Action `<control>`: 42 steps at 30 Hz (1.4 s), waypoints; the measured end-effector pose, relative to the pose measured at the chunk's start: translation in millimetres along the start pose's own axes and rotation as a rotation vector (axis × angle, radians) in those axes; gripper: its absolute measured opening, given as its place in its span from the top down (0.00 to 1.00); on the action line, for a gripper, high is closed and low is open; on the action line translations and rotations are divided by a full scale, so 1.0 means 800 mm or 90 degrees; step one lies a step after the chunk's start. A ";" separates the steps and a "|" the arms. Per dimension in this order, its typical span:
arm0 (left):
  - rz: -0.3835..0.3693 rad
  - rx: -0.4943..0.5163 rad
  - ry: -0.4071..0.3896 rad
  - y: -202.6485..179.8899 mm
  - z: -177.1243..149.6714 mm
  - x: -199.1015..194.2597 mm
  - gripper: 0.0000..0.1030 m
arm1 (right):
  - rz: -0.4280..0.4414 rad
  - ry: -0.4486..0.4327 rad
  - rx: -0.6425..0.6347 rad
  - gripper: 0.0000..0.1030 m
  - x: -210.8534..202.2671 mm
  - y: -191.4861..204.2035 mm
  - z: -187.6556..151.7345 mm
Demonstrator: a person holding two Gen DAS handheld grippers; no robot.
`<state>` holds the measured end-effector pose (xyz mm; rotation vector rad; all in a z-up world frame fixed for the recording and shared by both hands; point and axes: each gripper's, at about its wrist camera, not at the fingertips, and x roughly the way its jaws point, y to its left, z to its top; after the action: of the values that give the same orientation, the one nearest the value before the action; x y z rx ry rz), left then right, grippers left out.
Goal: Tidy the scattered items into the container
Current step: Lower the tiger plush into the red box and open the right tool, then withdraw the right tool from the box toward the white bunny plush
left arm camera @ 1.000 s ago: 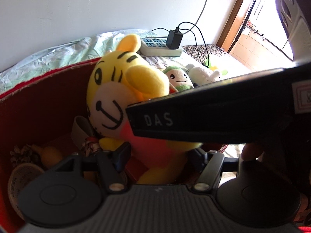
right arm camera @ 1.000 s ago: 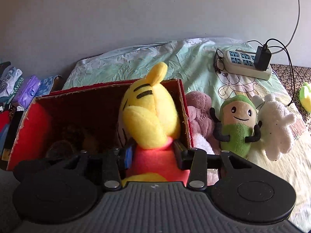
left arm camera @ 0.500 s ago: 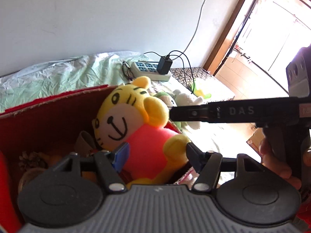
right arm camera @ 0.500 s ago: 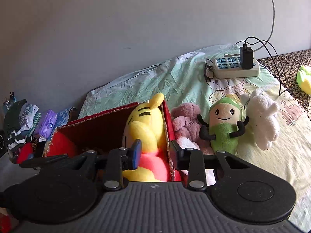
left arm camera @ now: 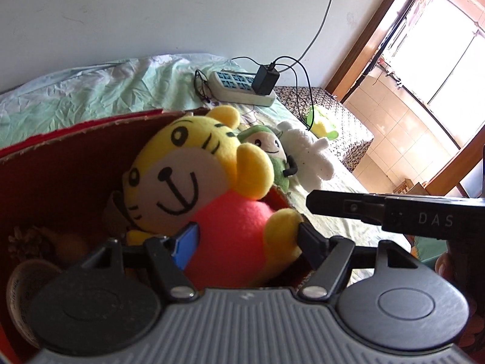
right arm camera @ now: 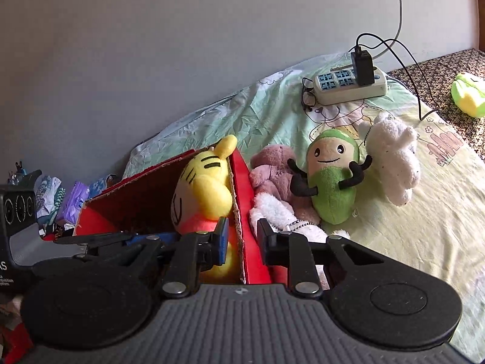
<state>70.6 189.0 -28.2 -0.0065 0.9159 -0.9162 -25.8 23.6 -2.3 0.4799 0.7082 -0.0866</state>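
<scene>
A yellow tiger plush (left arm camera: 194, 182) in a red top leans in the right corner of the red cardboard box (left arm camera: 60, 166). My left gripper (left arm camera: 247, 242) straddles its red belly. The jaws are opening, and the blue pad (left arm camera: 186, 247) and the black fingertip at the yellow paw only just touch the plush. In the right wrist view the tiger (right arm camera: 206, 188) shows behind the box wall (right arm camera: 242, 188). My right gripper (right arm camera: 242, 238) hovers over that wall, its jaws closing to a narrow gap with nothing gripped. Its finger (left arm camera: 333, 206) crosses the left wrist view.
On the bedsheet right of the box lie a pink plush (right arm camera: 272, 170), a fluffy white toy (right arm camera: 272, 212), a green bean plush (right arm camera: 333, 182) and a white plush (right arm camera: 394, 157). A power strip (right arm camera: 348, 83) with cables sits behind them. A pine cone (left arm camera: 27, 239) lies inside the box.
The right gripper let go of the tiger, drew back to the right over the box wall and narrowed its jaws. The left gripper's fingers spread slightly around the tiger, which sits lower in the box.
</scene>
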 end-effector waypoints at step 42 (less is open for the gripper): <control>0.292 -0.012 -0.064 -0.110 -0.048 -0.065 0.22 | -0.002 0.083 -0.097 0.71 -0.014 -0.092 -0.024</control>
<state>-29.1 182.4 15.1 0.1357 0.7879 -0.4760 -63.0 -33.7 -36.9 0.3409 0.8372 -0.0032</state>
